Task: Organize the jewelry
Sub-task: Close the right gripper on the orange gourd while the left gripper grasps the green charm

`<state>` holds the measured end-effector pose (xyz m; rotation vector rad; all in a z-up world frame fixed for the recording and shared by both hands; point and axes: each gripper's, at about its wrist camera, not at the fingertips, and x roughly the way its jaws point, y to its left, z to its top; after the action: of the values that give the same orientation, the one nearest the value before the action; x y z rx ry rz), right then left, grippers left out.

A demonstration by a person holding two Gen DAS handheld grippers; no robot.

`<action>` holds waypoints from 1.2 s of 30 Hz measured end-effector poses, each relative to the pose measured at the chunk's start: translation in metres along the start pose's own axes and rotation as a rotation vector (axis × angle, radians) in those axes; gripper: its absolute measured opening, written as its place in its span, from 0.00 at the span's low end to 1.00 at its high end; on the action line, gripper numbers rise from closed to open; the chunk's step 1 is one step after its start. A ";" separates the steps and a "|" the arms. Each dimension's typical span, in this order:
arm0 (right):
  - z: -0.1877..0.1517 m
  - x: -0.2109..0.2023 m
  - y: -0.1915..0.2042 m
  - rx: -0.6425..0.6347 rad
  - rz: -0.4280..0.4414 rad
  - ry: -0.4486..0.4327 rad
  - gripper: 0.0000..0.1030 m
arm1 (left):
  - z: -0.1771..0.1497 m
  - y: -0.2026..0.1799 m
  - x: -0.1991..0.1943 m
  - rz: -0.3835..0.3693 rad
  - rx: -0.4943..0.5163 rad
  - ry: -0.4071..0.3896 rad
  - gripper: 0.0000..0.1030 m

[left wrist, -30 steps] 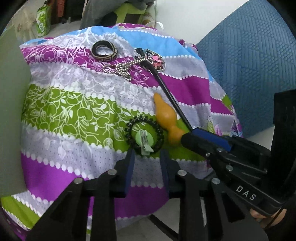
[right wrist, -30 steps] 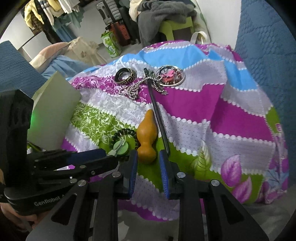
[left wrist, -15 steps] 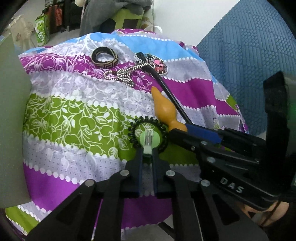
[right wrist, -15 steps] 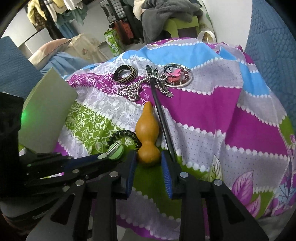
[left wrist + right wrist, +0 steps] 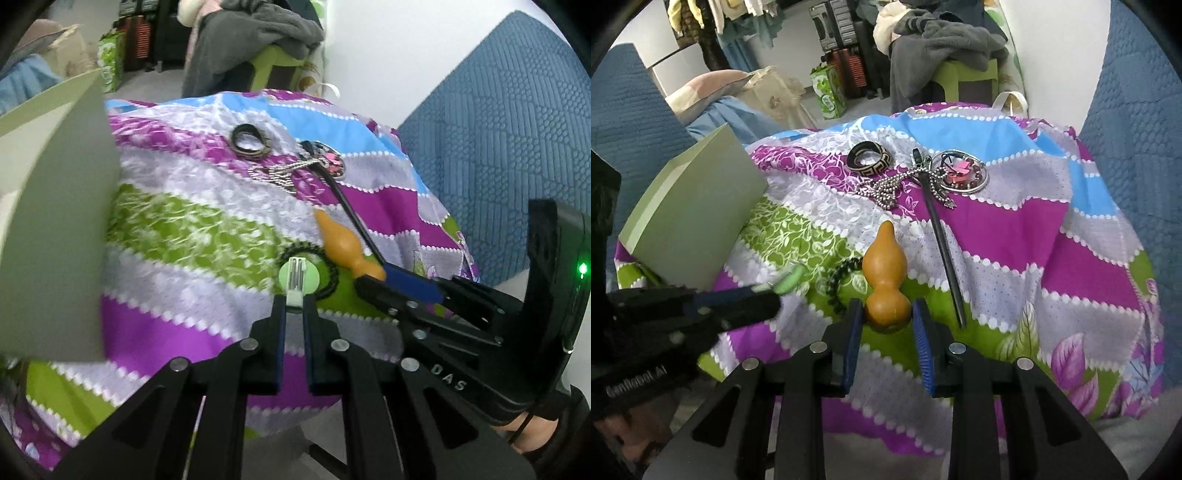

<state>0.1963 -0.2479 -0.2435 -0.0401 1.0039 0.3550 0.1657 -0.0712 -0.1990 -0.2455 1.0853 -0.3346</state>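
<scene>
While both grippers are angled down at the cloth [image 5: 1015, 229], the green clip [image 5: 297, 278] is clamped by the left gripper [image 5: 294, 310] at lower centre. The orange gourd [image 5: 884, 280] is pinched by the right gripper [image 5: 886, 321].

Seeing a white wall [image 5: 1045, 55] at 1 o'clock, blue quilted panels [image 5: 509, 147] at 3 and 9. Green stool [image 5: 964, 74] at 12 with a grey garment heap [image 5: 942, 40] on it. Suitcases [image 5: 842, 62] and hanging clothes [image 5: 731, 22] at 11 (cluttered back there). Pale grey floor [image 5: 155, 83], green patterned bag [image 5: 829, 90] standing on it. Pillow [image 5: 709, 88] at 10. Light is even, soft.
</scene>
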 end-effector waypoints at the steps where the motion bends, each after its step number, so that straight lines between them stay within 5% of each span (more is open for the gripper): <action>1: -0.002 -0.003 0.002 0.000 -0.007 0.000 0.24 | -0.002 0.004 -0.005 -0.001 -0.013 -0.006 0.08; 18: -0.013 -0.067 0.046 0.034 -0.056 -0.046 0.24 | -0.010 0.009 -0.080 0.026 -0.025 -0.104 0.08; 36: 0.073 -0.165 0.116 -0.021 -0.034 -0.280 0.24 | 0.046 0.016 -0.209 0.100 0.039 -0.326 0.08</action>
<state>0.1404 -0.1698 -0.0523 -0.0255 0.7219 0.3301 0.1205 0.0248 -0.0123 -0.2015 0.7659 -0.2163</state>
